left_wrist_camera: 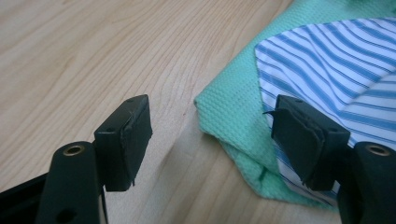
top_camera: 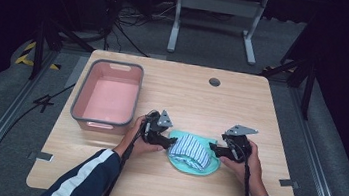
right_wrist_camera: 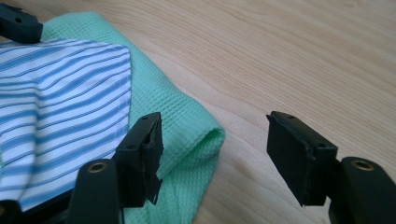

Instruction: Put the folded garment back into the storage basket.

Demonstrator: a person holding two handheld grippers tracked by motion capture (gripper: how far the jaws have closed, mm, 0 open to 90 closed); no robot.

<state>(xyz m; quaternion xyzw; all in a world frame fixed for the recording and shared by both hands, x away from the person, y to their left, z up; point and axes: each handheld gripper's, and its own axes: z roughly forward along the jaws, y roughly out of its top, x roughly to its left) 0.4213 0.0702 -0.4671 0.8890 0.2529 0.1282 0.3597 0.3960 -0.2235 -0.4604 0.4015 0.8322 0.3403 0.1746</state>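
A folded blue-and-white striped cloth [top_camera: 190, 150] lies on top of a mint green waffle cloth [top_camera: 194, 169] near the table's front edge. My left gripper [top_camera: 168, 140] sits at the pile's left side, my right gripper [top_camera: 213, 148] at its right side. In the left gripper view the left gripper [left_wrist_camera: 215, 140] is open, with a corner of the green cloth [left_wrist_camera: 229, 112] between the jaws and the striped cloth [left_wrist_camera: 336, 60] beside the right jaw. In the right gripper view the right gripper [right_wrist_camera: 219, 156] is open around a folded edge of the green cloth [right_wrist_camera: 196, 135]; the striped cloth [right_wrist_camera: 60, 102] lies to its left.
A pink basin with a grey rim [top_camera: 111, 63] stands empty at the table's left. A round cable hole [top_camera: 214, 82] sits near the far edge. Bare wood [top_camera: 197, 101] stretches behind the cloths. A white frame [top_camera: 219, 5] stands on the floor beyond the table.
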